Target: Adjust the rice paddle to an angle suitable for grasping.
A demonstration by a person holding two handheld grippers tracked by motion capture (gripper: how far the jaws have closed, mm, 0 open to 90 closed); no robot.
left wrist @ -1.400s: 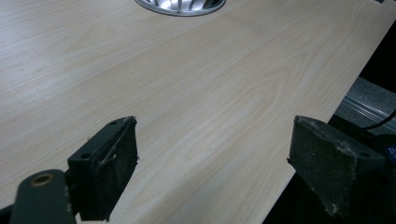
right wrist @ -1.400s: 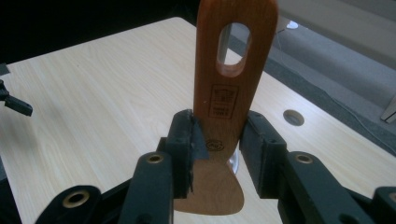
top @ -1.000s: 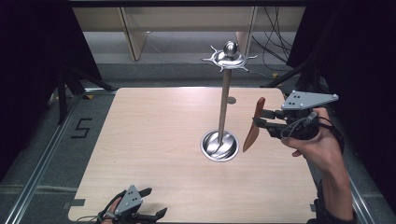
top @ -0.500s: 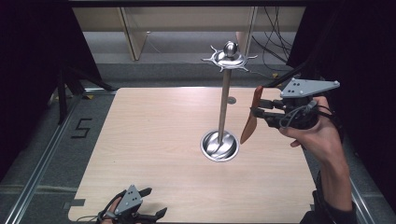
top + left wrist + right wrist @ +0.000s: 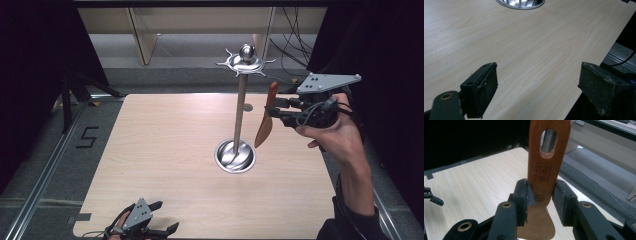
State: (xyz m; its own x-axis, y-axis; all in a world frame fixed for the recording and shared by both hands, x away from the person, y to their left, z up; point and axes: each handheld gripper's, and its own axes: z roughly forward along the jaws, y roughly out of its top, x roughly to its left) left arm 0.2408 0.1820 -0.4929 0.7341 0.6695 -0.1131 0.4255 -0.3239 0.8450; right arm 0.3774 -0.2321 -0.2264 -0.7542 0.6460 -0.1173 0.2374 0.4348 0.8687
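A metal stand rises from the middle of the table, with a round base, a thin pole and a hooked crown on top. My right gripper is shut on a wooden spatula just right of the pole, handle end up and blade hanging down. In the right gripper view the jaws pinch the spatula below its handle hole, and the pole shows through that hole. My left gripper rests open at the table's front left edge, its pads wide apart over bare wood.
The light wooden table sits on a metal frame, with a floor mark "5" at its left. Cables and shelving lie beyond the far edge. The stand's base lies ahead of the left gripper.
My right gripper has lifted the spatula higher and carried it slightly left, closer to the pole. The left gripper has stayed where it was.
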